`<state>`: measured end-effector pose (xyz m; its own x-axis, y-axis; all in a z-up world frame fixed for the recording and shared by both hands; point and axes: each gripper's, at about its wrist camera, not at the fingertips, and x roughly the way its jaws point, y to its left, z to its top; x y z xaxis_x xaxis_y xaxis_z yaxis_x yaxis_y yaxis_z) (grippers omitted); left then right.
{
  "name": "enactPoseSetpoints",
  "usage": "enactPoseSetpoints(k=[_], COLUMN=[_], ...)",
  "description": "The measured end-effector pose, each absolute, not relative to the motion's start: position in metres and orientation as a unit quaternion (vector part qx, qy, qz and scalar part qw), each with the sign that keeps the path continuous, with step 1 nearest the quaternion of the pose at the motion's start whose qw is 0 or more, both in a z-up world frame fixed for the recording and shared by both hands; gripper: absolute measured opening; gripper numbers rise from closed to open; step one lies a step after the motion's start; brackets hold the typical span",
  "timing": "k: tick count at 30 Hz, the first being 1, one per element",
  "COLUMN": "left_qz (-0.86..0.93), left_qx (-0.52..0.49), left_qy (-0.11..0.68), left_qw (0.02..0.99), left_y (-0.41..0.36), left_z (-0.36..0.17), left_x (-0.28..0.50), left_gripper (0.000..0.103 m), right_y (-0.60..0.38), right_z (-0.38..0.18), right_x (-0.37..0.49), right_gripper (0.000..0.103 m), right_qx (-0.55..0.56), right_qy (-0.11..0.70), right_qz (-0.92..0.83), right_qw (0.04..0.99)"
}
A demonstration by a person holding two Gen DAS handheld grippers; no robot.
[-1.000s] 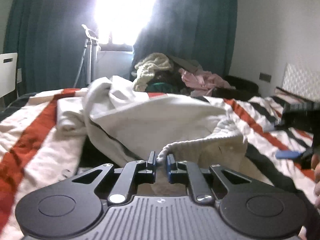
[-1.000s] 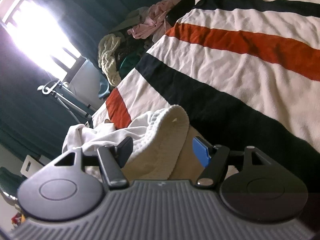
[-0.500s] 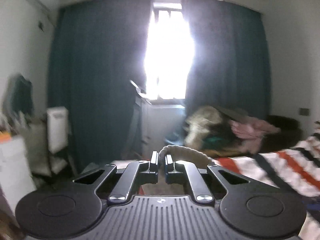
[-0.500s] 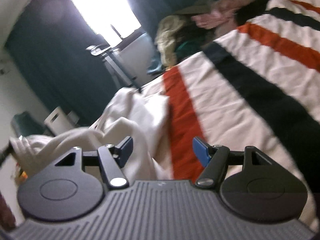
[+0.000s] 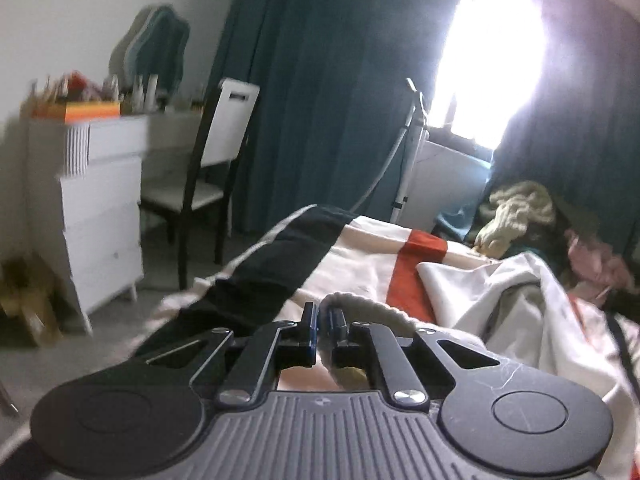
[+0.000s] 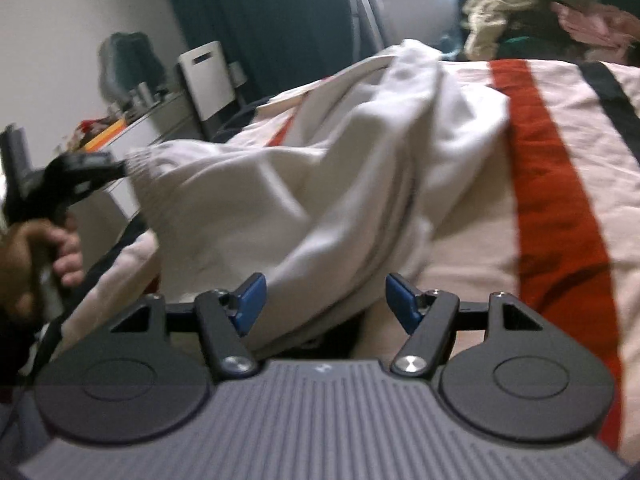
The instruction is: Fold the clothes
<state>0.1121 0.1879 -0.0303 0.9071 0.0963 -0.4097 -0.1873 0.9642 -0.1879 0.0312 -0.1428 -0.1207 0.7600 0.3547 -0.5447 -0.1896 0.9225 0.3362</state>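
Observation:
A white sweatshirt (image 6: 340, 168) lies bunched on the striped blanket (image 6: 560, 160) of the bed. In the left wrist view my left gripper (image 5: 324, 320) is shut on its ribbed hem (image 5: 372, 308), and the cloth (image 5: 512, 296) trails off to the right. The right wrist view shows that same left gripper (image 6: 116, 168) at the far left, held by a hand (image 6: 40, 252), pulling the hem (image 6: 140, 168) taut above the bed. My right gripper (image 6: 326, 300) is open over the near end of the sweatshirt. Cloth lies between its blue pads (image 6: 250, 300), which do not press on it.
A pile of other clothes (image 6: 500, 12) sits at the far end of the bed below the bright window (image 5: 492, 60) and dark curtains. Left of the bed stand a chair (image 5: 224, 140) and a white dresser (image 5: 100, 216) with clutter on top.
My left gripper swung left and rose with the hem, stretching the sweatshirt out. My right gripper rolled upright and moved over the garment's near end, staying open.

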Motion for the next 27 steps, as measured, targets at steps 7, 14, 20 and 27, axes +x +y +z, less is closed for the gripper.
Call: enactPoseSetpoints(k=[7,14,20,27], left_qz=[0.079,0.075,0.072,0.038], left_qx=[-0.072,-0.074,-0.082,-0.086], left_qy=[0.187,0.187,0.183,0.187], left_qw=[0.976,0.977,0.977,0.978], left_y=[0.171,0.164,0.163,0.169], left_z=[-0.042,-0.044,-0.042,-0.038], left_x=[0.128,0.133,0.129,0.115], left_gripper=[0.006,0.006,0.006,0.007], right_y=[-0.08,-0.036,-0.013,-0.043], right_z=[-0.132,-0.159,-0.168,-0.157], right_x=[0.02,0.029,0.034,0.027], right_gripper=[0.07,0.082,0.086,0.083], right_qx=[0.101,0.051,0.002,0.008], right_qy=[0.311,0.328,0.318,0.322], right_qz=[0.165,0.139,0.116,0.088], right_qw=[0.931,0.933,0.941,0.943])
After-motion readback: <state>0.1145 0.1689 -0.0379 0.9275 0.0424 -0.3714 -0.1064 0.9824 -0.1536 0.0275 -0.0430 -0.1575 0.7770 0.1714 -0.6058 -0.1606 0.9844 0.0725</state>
